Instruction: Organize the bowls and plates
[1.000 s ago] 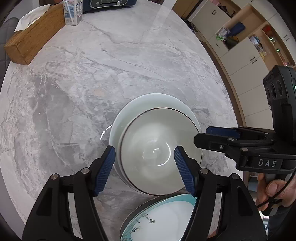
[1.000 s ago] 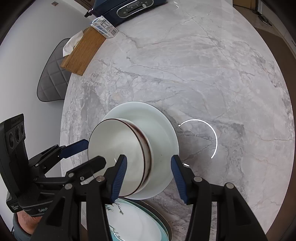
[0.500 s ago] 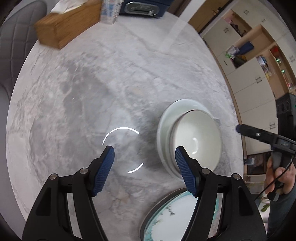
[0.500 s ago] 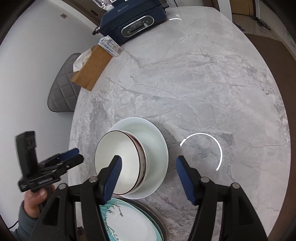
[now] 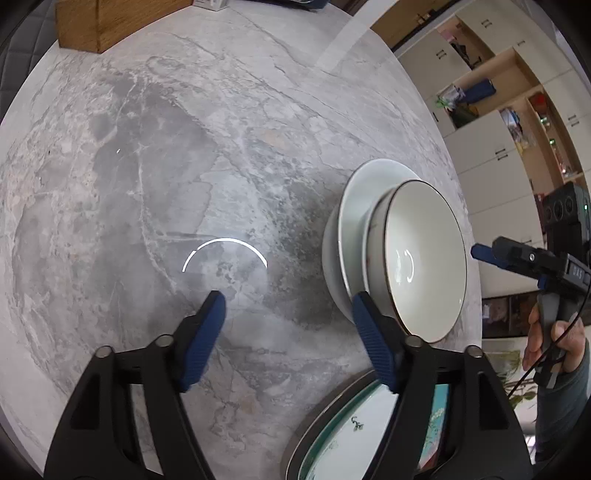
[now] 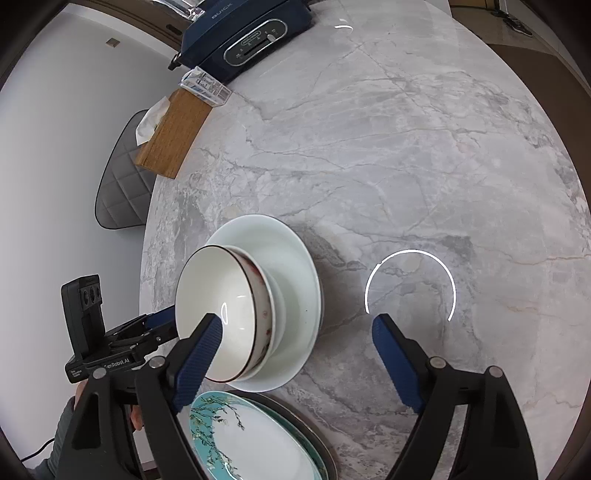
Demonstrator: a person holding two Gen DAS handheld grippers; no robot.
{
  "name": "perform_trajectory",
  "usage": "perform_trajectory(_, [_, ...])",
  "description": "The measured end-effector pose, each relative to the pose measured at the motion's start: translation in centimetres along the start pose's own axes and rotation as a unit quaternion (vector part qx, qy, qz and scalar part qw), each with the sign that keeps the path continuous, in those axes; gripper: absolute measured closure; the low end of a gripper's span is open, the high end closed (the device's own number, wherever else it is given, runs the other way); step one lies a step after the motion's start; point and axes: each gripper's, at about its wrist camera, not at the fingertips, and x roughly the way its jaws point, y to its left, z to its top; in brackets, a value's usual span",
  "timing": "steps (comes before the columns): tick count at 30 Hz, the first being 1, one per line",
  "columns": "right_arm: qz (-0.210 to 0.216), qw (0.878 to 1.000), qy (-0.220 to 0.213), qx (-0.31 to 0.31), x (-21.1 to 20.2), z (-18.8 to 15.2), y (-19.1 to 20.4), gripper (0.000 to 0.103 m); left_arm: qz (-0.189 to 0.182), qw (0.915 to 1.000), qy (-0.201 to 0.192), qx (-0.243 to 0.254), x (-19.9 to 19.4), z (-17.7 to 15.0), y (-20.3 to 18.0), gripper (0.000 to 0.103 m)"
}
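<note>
We see the bowl stacked in the white plate on the tabletop. Our left hand-held gripper and right hand-held gripper are both spread, holding nothing.

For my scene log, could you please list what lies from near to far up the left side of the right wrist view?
Teal floral plate → white bowl stack on white plate → wooden tissue box → small carton → navy appliance.

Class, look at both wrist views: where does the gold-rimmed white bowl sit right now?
The gold-rimmed bowl sits nested in another bowl on the white plate on the marble table, lower left in the right wrist view, just behind the teal floral plate.
</note>
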Motion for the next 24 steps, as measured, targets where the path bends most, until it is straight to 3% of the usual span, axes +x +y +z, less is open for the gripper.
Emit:
perform_trajectory(5, [0.007, 1.0, 0.0, 0.006, 0.2, -0.4, -1.0, 0.008, -0.009, 0.9999, -0.006, -0.005, 0.3, 0.2, 0.5, 0.024])
perform_trajectory(6, [0.008, 1.0, 0.001, 0.008, 0.2, -0.5, -1.2, 0.008, -0.006, 0.9999, -0.008, -0.002, 0.3, 0.1, 0.6, 0.02])
perform_trajectory(8, [0.013, 1.0, -0.003, 0.013, 0.2, -0.6, -1.6, 0.004, -0.005, 0.9999, -0.012, 0.005, 0.1, 0.0, 0.8, 0.002])
perform_trajectory(9, [0.015, 1.0, -0.007, 0.015, 0.2, -0.7, -1.7, 0.003, -0.005, 0.9999, -0.013, 0.007, 0.0, 0.0, 0.8, 0.0])
perform_trajectory(24, [0.026, 0.999, 0.01, 0.027, 1.3, -1.4, -3.2, 0.002, 0.001, 0.9999, -0.011, 0.012, 1.3, 0.7, 1.4, 0.0])
